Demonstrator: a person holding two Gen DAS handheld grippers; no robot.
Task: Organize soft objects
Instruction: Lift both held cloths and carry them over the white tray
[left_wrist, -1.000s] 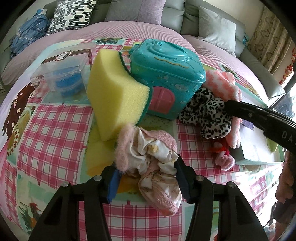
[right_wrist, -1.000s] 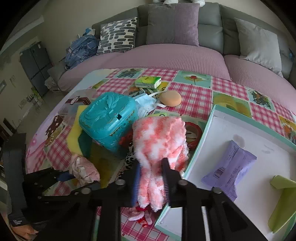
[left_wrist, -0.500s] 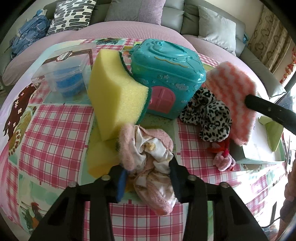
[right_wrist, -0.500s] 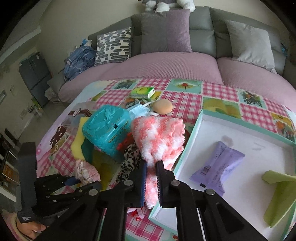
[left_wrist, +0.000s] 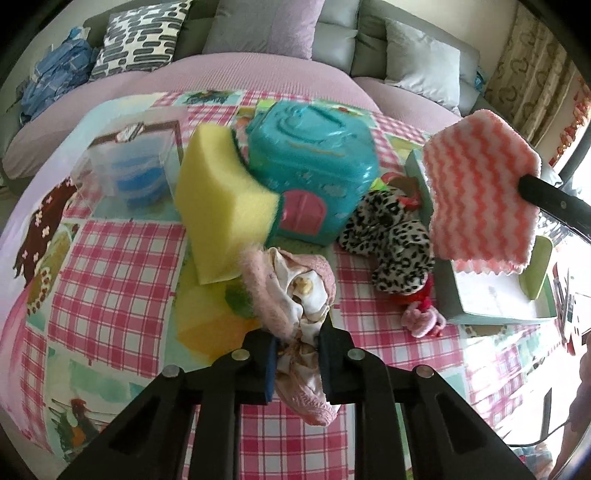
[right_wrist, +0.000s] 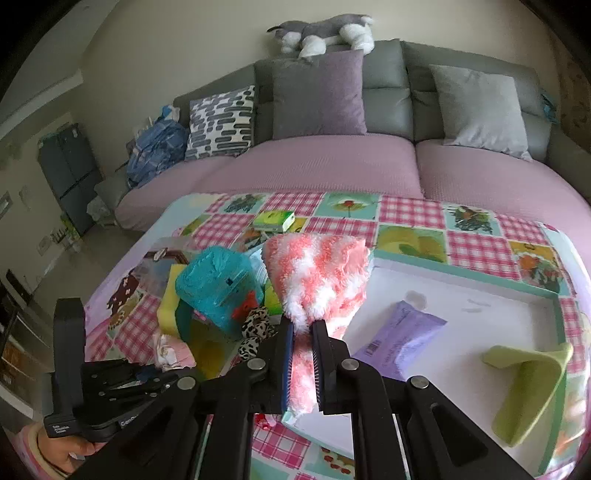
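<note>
**Both tools gripping soft items over checked bench**

Left wrist view: left tool (left_wrist: 298, 354) jaws closing on crumpled pink fuzzy sock (left_wrist: 291, 295) with cream lining, bunched between the pads; blocky yellow foam sponge (left_wrist: 221, 206) leans on glossy teal plastic house-shaped case (left_wrist: 314, 162); leopard-print plush cloth (left_wrist: 391, 236) just right of the case; clear plastic box (left_wrist: 129, 166) far left; bench (left_wrist: 110, 266) under pink gingham cloth.

Right wrist view: right tool (right_wrist: 300, 354) narrow, clamped on fluffy pink-and-white zigzag cloth (right_wrist: 317, 273), held above edge of white teal-rimmed tray (right_wrist: 461, 269); tray holds purple packet (right_wrist: 399, 339) and bent green piece (right_wrist: 528, 384); grey sofa (right_wrist: 388, 88) behind.
</note>
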